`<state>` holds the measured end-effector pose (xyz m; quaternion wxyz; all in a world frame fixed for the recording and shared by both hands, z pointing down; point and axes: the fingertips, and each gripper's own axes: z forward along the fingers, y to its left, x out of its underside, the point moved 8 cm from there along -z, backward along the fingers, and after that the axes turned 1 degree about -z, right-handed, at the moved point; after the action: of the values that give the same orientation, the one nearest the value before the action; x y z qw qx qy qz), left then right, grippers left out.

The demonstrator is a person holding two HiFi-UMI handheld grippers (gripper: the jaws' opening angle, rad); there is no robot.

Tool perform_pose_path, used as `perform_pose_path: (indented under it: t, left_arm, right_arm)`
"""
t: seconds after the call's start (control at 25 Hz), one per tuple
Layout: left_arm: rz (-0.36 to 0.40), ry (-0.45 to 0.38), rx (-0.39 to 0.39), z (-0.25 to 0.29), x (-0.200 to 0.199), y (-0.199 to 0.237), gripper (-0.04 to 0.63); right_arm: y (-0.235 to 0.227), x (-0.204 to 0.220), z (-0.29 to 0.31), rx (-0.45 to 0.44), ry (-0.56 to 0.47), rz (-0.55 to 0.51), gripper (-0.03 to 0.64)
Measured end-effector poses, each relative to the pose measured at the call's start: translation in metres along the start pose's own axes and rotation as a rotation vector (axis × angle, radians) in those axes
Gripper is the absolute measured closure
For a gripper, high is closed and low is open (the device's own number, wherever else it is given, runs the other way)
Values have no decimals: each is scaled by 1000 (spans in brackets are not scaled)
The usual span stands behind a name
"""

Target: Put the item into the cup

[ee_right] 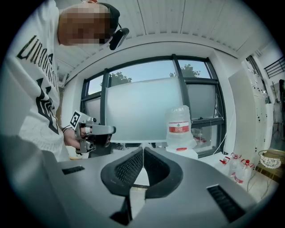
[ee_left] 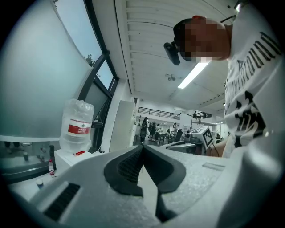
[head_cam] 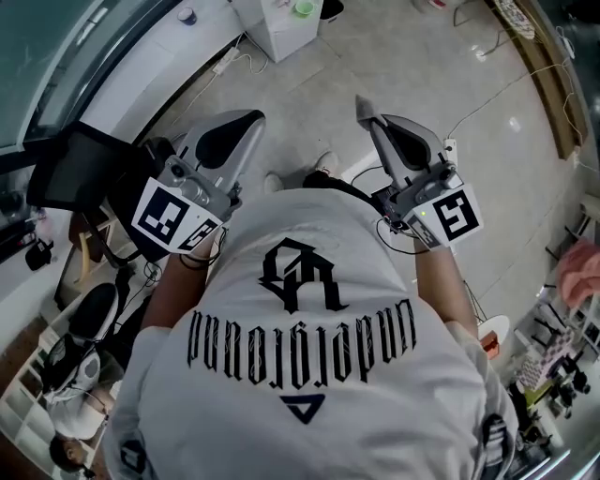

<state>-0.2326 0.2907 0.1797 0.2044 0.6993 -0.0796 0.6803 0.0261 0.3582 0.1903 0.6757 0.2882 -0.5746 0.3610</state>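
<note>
No cup or item shows in any view. In the head view a person in a white printed shirt (head_cam: 300, 328) holds both grippers out in front of the chest, above the floor. The left gripper (head_cam: 255, 116) and the right gripper (head_cam: 362, 103) point away from the body. In the left gripper view the jaws of the left gripper (ee_left: 143, 146) meet at the tips with nothing between them. In the right gripper view the right gripper (ee_right: 143, 149) is shut the same way, empty. Each gripper shows in the other's view: the right gripper (ee_left: 203, 136), the left gripper (ee_right: 91, 133).
A large water jug (ee_left: 77, 125) (ee_right: 180, 127) stands on a white cabinet by the windows. A white cabinet (head_cam: 278, 24) stands ahead on the tiled floor, with cables (head_cam: 487, 89) to the right. A dark screen (head_cam: 80, 169) is at the left. Small spray bottles (ee_right: 241, 172) stand on the floor.
</note>
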Motion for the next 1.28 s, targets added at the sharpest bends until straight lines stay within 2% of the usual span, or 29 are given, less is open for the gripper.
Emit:
perform_pose_path:
  t: [0.2,0.36,0.6,0.88,1.28]
  left_arm:
    - [3,-10,-24,49,-3,-4,581]
    - [-5,14,-26,86,1,-13,580]
    - [-13,45,-46,112,6,-15,580]
    - [-16,52,-53,128,2,10,580]
    - [-24,35,-36,130,-8,70,580]
  right_arm:
    - [-47,-1,-9,-19,-10,-2,600]
    - [-82,2,-19,-27,-18,-5,600]
    - [-109,12,-19,-49,-15,2,600]
    - [-127,13,-1,-54,1,17,600]
    - [-138,1,42,-20,22,20,600]
